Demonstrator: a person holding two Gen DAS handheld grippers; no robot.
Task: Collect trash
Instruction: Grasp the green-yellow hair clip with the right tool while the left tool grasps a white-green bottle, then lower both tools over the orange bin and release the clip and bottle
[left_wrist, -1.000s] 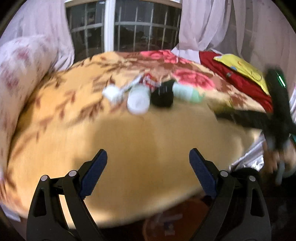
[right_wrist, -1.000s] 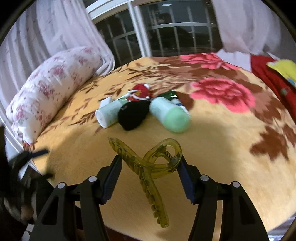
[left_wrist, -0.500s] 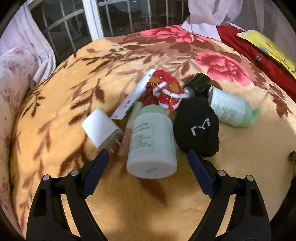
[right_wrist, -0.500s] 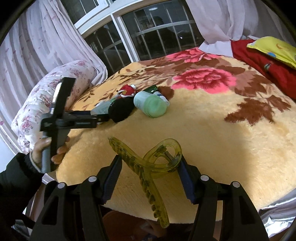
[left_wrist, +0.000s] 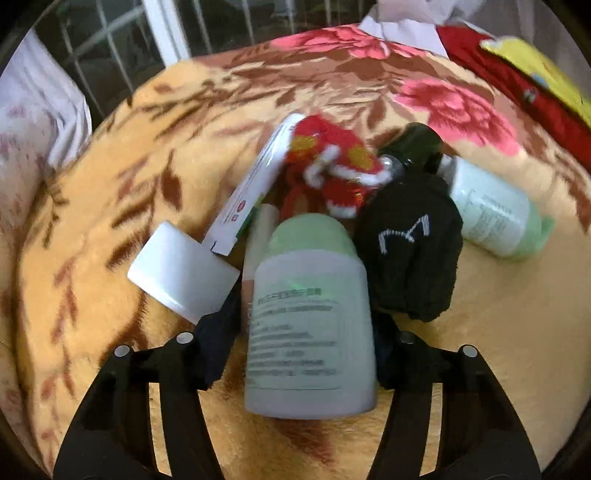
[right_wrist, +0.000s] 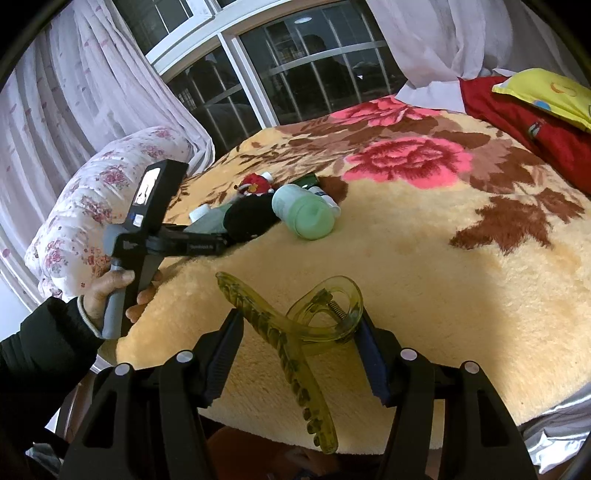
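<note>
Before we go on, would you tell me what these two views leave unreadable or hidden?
- Left wrist view: the label on the pale green bottle is blurred, so its print is unreadable.
- Left wrist view: the pink tube is mostly hidden behind that bottle.
- Right wrist view: the white charger is nearly hidden behind the left gripper.

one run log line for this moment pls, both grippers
left gripper: closing around pale green bottle | right gripper: shut on yellow hair claw | surface: floral blanket

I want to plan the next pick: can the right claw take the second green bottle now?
Probably not: the right claw already grips the yellow hair clip, and that green bottle lies farther away across the blanket.
</note>
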